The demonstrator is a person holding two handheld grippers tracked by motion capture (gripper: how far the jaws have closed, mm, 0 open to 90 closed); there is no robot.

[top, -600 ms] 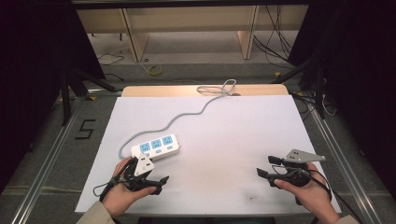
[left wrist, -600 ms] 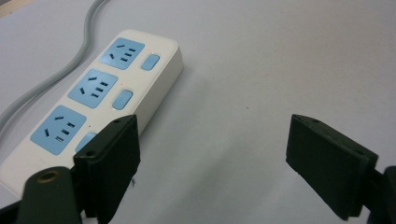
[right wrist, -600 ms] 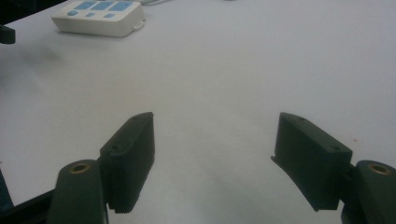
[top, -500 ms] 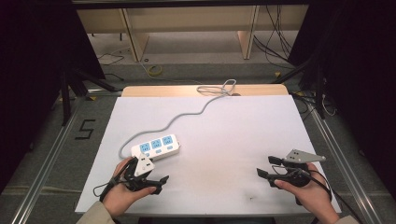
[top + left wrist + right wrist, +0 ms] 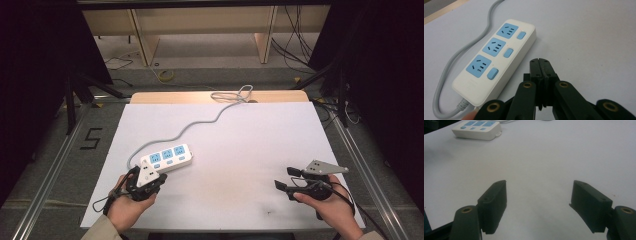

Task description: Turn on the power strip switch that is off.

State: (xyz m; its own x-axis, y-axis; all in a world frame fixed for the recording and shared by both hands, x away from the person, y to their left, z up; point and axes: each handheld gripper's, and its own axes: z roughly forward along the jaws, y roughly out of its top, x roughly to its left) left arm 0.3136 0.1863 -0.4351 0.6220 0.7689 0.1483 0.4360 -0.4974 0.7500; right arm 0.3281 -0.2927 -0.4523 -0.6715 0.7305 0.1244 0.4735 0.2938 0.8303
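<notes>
Power strip [image 5: 166, 159] sits left of centre on the white surface [image 5: 240, 145], grey cord [image 5: 200, 125] snaking off to the far edge. Left gripper [image 5: 142, 181] just beside its near end, fingers [image 5: 541, 72] clenched on nothing. Left gripper view resolves three blue sockets with rounded switches — glossy white plastic. Right gripper [image 5: 290, 181] well apart, fingers [image 5: 495, 202] released over bare surface.

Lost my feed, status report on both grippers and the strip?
Left gripper shut, empty, beside power strip. Right gripper open, empty, over bare table. Nothing in the way.
</notes>
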